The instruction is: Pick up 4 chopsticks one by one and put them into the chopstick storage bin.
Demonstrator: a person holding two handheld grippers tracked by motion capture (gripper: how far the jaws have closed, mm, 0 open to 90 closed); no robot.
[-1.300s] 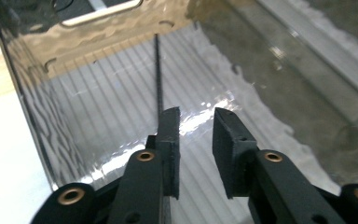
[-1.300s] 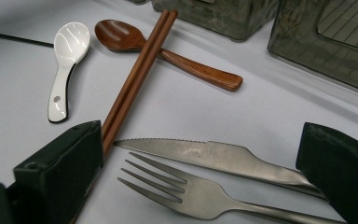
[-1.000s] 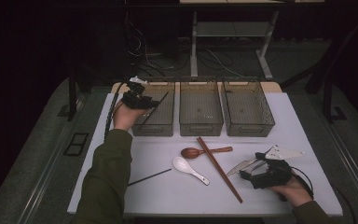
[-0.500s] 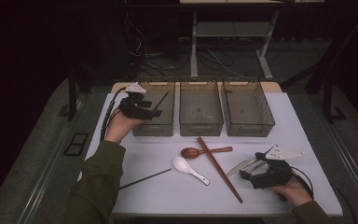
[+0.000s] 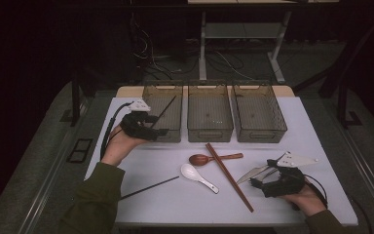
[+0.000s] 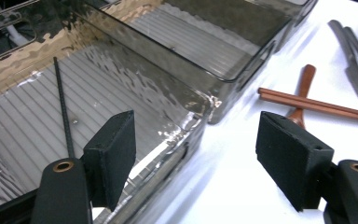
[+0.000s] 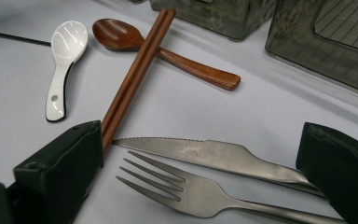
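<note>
My left gripper [image 5: 157,125] hovers at the near left corner of the left bin [image 5: 152,97]. Its jaws have just been opening and stand open with nothing between them [image 6: 196,154]. A black chopstick [image 5: 164,111] leans inside that bin [image 6: 168,93], seen as a thin black rod [image 6: 63,107] in the left gripper view. My right gripper [image 5: 260,174] rests low on the white table at the near right, open [image 7: 200,140]. A steel knife [image 7: 214,154] and fork [image 7: 182,191] lie on the table between its jaws, and neither is lifted.
Two more smoky bins [image 5: 209,109] [image 5: 258,109] stand in a row at the back. A brown chopstick pair [image 5: 229,176] crosses a wooden spoon [image 5: 209,158]. A white spoon [image 5: 197,176] and a second black chopstick [image 5: 151,187] lie on the table [image 5: 292,126].
The left hand has drawn back from over the left bin toward the person, its jaws wider apart. The black chopstick stays leaning in the bin. The right hand has not moved.
</note>
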